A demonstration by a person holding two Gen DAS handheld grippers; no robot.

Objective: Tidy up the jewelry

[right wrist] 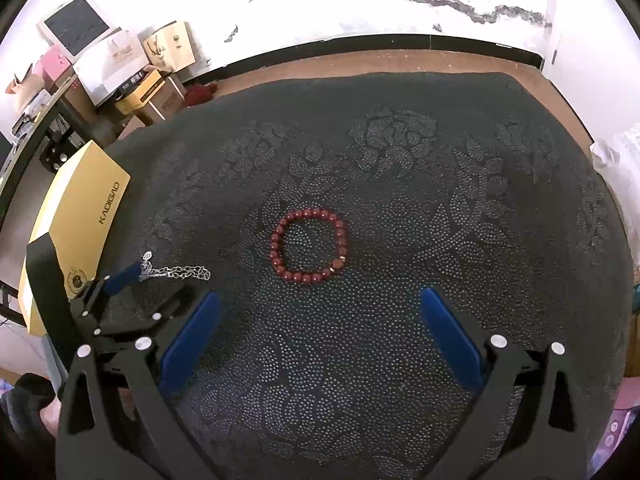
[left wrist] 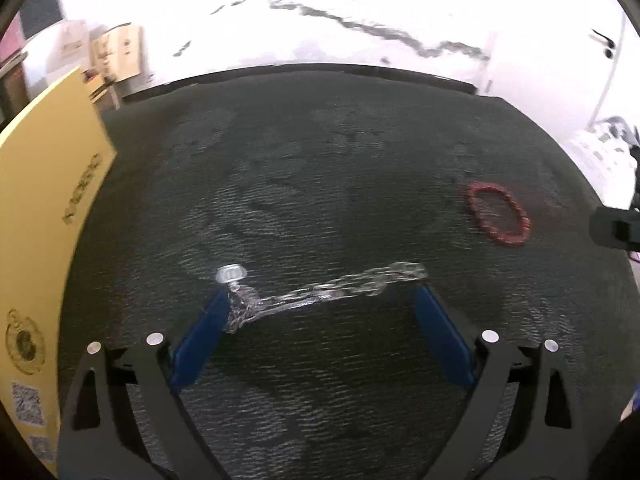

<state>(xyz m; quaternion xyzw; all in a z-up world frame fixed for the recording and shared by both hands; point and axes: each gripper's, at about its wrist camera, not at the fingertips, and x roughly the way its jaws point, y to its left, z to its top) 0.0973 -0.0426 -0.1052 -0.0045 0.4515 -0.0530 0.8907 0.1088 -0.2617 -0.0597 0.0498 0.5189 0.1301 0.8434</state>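
A silver chain with a small round charm stretches across the dark cloth between the fingertips of my left gripper, which stands wide open. One end of the chain bunches against the left blue finger; whether it clings there I cannot tell. A red bead bracelet lies flat just ahead of my right gripper, whose jaws are open and empty. From the left wrist, the bracelet is off to the right. The chain also shows at the left of the right wrist view.
A dark flower-patterned cloth covers the table. A yellow box lies at the cloth's left edge, close to the left gripper. Cardboard boxes and clutter stand at the back left by the white wall. Brown tabletop shows beyond the cloth.
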